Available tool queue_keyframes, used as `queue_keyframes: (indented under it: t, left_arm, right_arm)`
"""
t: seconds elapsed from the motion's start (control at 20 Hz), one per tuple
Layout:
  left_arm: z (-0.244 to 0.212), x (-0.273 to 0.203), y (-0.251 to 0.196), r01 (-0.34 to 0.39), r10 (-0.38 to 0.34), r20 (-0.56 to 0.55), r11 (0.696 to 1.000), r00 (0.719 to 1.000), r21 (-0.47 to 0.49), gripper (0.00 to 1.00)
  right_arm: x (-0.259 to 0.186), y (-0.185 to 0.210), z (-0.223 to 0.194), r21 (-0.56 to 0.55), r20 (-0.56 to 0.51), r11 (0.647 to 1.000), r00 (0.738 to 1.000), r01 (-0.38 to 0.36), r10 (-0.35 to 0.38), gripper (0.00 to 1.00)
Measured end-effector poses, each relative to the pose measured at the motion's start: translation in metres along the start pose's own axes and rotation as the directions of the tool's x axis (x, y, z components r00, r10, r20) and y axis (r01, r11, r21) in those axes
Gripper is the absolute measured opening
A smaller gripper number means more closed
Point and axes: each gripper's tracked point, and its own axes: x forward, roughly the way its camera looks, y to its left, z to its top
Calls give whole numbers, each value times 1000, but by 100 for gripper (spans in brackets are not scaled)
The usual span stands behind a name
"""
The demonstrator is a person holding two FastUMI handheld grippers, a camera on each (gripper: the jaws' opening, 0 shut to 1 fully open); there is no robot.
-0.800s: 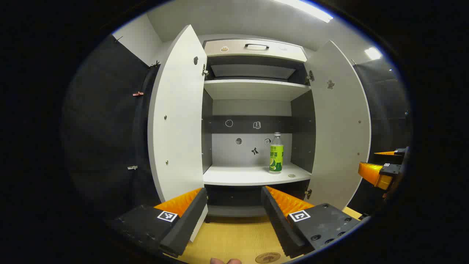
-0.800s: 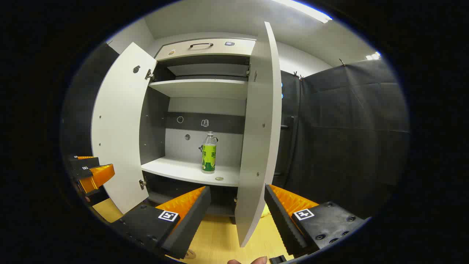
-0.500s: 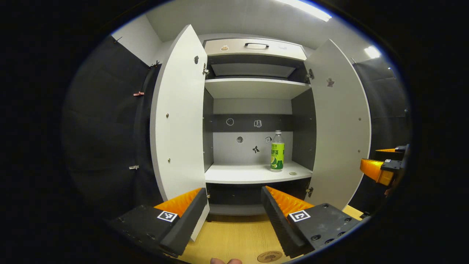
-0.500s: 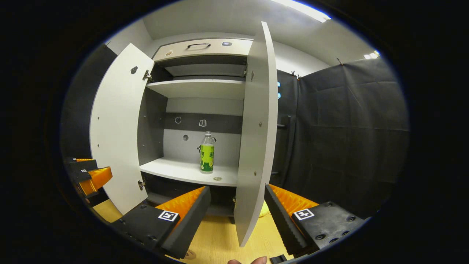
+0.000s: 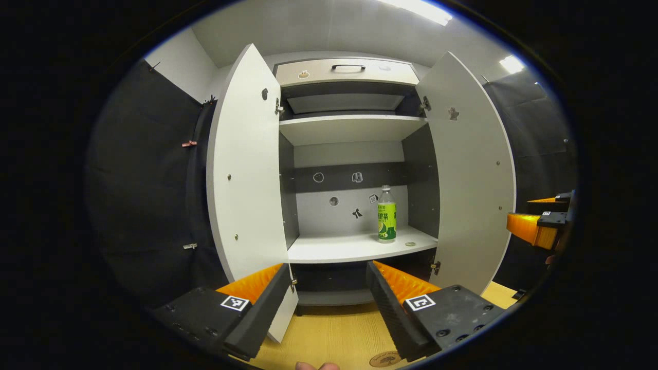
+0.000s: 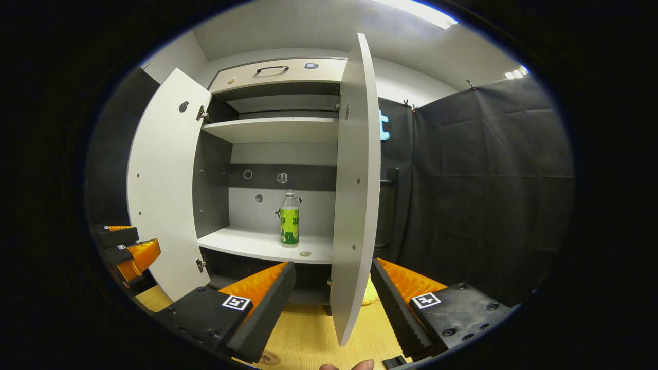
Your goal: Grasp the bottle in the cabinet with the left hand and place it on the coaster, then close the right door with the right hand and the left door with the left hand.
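Observation:
A clear bottle with a green label (image 5: 387, 215) (image 6: 289, 219) stands upright on the cabinet's lower shelf (image 5: 354, 247), toward its right side. Both doors hang wide: the left door (image 5: 245, 169) (image 6: 162, 180) and the right door (image 5: 473, 169) (image 6: 355, 180). A round wooden coaster (image 5: 385, 358) lies on the table just under the near fingers. My left gripper (image 5: 328, 300) is open and empty, well short of the shelf. My right gripper (image 6: 333, 303) is open too, with the right door's edge standing between its fingers farther off. Each gripper appears at the other view's edge (image 5: 540, 226) (image 6: 123, 249).
The cabinet has an upper shelf (image 5: 352, 126) and a top drawer with a dark handle (image 5: 348, 67). A small round thing (image 5: 409, 243) lies on the lower shelf beside the bottle. Wooden tabletop (image 5: 329, 334) runs below. Something yellow (image 6: 367, 297) sits behind the right door.
Both views have shifted a little: the cabinet sits slightly lower and farther in frame, as both grippers tilted up and eased back. Bottle and doors have not moved. Both grippers stay open.

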Motion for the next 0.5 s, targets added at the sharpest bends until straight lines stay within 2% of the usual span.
queue_keyframes:
  t: [0.5]
  left_arm:
    - [5, 20, -27, 30, -30, 4, 1000, 1000, -8, 94]
  right_arm:
    - [-7, -12, 17, 9, 45, 1000, 999, -22, 21, 98]
